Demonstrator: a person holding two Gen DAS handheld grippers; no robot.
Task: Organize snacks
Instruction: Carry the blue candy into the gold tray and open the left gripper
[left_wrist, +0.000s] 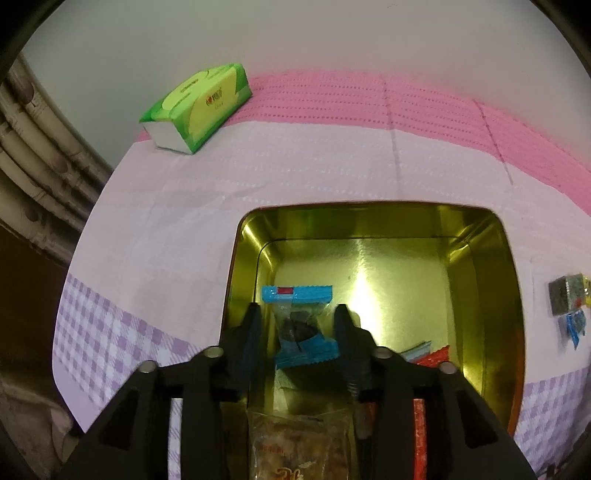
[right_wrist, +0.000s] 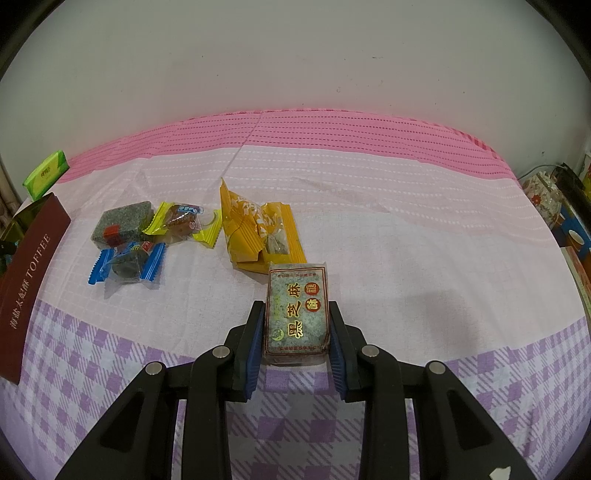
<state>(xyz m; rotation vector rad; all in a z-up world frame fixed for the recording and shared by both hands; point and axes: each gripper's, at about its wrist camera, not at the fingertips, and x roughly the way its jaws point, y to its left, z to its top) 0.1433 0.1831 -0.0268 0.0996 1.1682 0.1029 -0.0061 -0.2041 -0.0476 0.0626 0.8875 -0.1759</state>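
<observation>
Snacks (right_wrist: 127, 236) lie loose left of right tongs (right_wrist: 297, 326) gripping sesame cake (right_wrist: 297, 314).

Worktop (right_wrist: 369, 229) under pink-and-lilac cloth (right_wrist: 406, 192). Tin (left_wrist: 513, 280) on cloth; tissue pack (left_wrist: 199, 107) beyond it, left; loose snacks (right_wrist: 125, 236) right of tin.

Right gripper (right_wrist: 297, 332) fingers (right_wrist: 255, 339) clamp sesame cake packet (right_wrist: 297, 314).
</observation>
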